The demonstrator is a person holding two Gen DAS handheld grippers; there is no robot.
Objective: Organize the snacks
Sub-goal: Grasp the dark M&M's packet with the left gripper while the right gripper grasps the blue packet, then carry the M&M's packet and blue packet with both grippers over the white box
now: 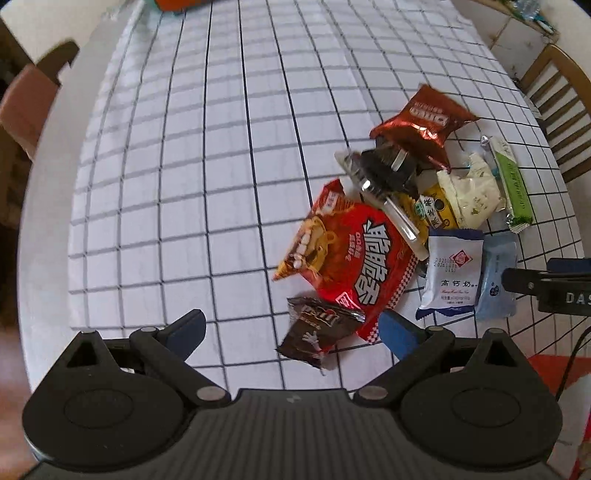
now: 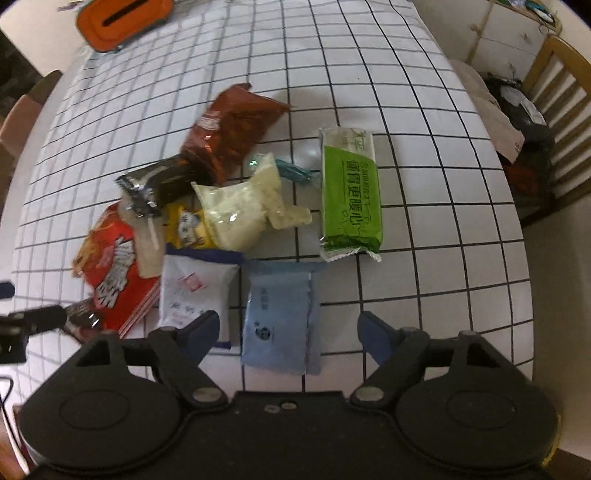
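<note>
A pile of snack packets lies on the checked tablecloth. In the left wrist view my left gripper (image 1: 293,330) is open, with a small brown chocolate packet (image 1: 319,332) between its fingers, next to a large red noodle packet (image 1: 354,258). A white packet (image 1: 452,273) and a light blue packet (image 1: 496,280) lie to the right. In the right wrist view my right gripper (image 2: 288,332) is open around the light blue packet (image 2: 280,317). A green packet (image 2: 351,195), a cream packet (image 2: 243,206), a brown foil packet (image 2: 229,129) and the white packet (image 2: 195,291) lie beyond.
An orange box (image 2: 122,18) sits at the far left of the table (image 2: 424,184). Wooden chairs (image 2: 557,110) stand by the right edge. The right gripper's finger (image 1: 546,284) shows at the right edge of the left wrist view.
</note>
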